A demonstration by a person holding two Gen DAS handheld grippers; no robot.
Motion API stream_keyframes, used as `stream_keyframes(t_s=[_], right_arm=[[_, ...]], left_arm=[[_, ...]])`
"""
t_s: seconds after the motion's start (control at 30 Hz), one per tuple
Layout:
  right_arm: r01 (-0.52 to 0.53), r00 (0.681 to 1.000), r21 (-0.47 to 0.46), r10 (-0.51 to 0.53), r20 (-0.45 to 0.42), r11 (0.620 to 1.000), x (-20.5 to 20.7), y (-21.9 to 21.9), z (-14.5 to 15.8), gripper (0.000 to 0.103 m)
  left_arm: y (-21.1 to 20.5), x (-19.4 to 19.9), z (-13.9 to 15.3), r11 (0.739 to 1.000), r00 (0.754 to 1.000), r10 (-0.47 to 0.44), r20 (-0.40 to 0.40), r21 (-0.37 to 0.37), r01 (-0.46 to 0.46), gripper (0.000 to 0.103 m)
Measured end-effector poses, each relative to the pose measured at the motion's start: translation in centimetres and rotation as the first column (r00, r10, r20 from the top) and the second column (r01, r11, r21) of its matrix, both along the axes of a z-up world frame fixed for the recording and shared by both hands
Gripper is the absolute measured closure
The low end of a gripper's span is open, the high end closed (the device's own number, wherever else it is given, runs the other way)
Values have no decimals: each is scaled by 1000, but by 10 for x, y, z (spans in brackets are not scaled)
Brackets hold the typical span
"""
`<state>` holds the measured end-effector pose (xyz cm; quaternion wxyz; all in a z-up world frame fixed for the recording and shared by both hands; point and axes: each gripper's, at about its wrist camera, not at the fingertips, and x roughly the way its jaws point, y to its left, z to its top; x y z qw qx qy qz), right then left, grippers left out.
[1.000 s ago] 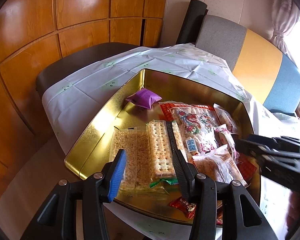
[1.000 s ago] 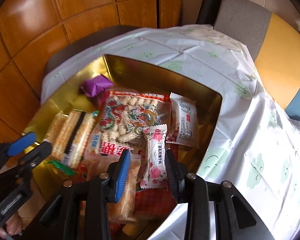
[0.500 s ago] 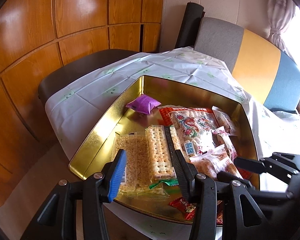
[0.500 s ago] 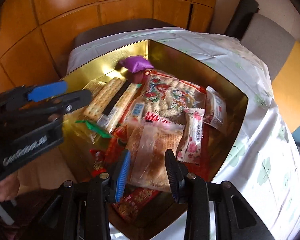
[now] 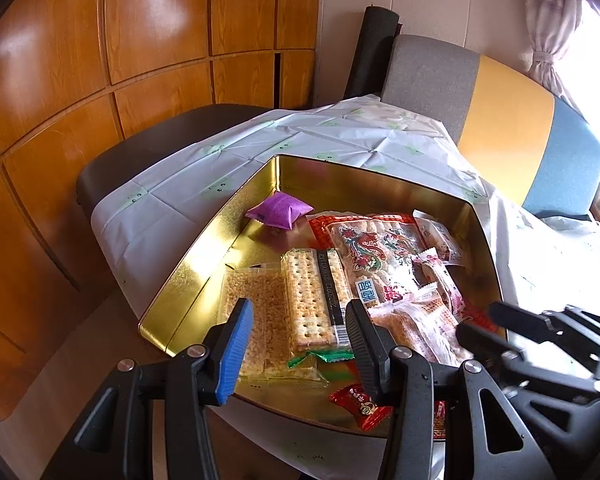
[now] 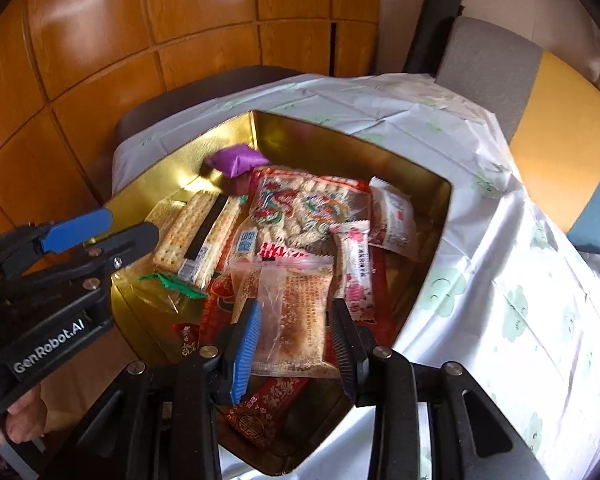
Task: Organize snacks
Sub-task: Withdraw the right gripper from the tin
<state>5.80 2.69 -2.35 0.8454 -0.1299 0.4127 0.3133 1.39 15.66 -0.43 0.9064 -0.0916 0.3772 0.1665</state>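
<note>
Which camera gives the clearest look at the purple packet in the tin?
The left wrist view: the purple packet lies whole and sharp on bare gold floor by the tin's far corner. The right wrist view shows it smaller and somewhat blurred.

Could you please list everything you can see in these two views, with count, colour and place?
tin tray: one, gold, on the tablecloth
purple packet: one, far left corner of tray
cracker pack: one, clear, left part of tray
dragon-print bag: one, red, tray centre
pastry packet: one, clear, between the right gripper's fingers
tablecloth: one, white with green prints
chair: one, grey, yellow, blue, behind
left gripper: open, over the crackers
right gripper: open
</note>
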Motion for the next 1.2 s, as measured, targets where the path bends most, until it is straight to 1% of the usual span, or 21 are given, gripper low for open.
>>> stream_keyframes(t_s=[0.13,0.3,0.47,0.53,0.6,0.8,1.2], right_arm=[[89,996,43,-90,20,995,-3,-14,7,66],[220,974,67,-223,44,973,-14,-37,10,64],[291,954,76,-295,56,954,-27,-60,10,64],[308,949,83,-312,48,948,-30,-67,8,64],[323,944,85,-327,37,942,-31,-72,5,64],[343,937,94,-347,31,935,-36,-81,1,64],[347,935,98,-353,47,933,-40,-81,3,64]], left_arm=[[-6,-4,1,1000,1000,-10,6,9,10,54],[-19,-8,1,999,1000,-24,13,22,23,54],[-32,-11,3,999,999,-36,26,41,35,54],[-38,-12,3,998,999,-45,26,43,44,53],[-42,-14,5,998,998,-49,28,51,47,48],[-48,-16,8,997,998,-55,37,58,53,44],[-44,-20,10,998,998,-45,49,52,42,41]])
